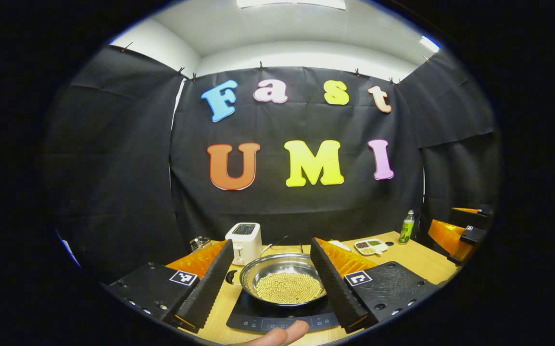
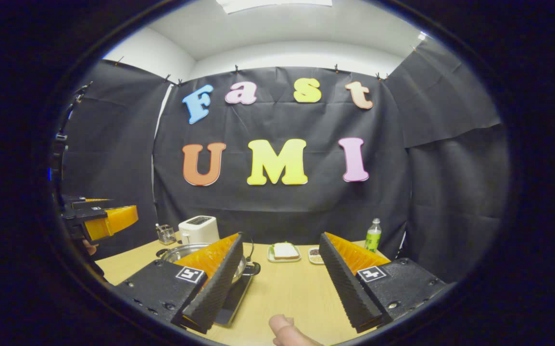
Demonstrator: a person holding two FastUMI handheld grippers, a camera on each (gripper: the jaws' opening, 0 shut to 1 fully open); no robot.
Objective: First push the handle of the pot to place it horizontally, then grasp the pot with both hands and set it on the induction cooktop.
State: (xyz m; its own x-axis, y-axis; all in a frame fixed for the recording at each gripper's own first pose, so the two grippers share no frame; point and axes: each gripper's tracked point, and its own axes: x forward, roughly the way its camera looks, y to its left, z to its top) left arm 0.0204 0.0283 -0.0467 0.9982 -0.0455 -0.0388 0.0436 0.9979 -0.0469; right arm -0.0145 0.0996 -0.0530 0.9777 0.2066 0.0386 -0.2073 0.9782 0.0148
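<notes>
Both grippers' jaws stand wide apart, holding nothing: the left gripper frames the pot, the right gripper hangs over bare desk. The pot sits on the induction cooktop, with a toaster just behind it.

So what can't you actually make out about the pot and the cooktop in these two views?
- Pot handles: in the left gripper view, the left hand-held gripper fingers cover both sides of the pot.
- Induction cooktop panel markings: too small to read, partly behind a fingertip.
- Right gripper view: the right hand-held gripper left finger hides most of the pot and cooktop.
- Small dish contents: too small.
</notes>
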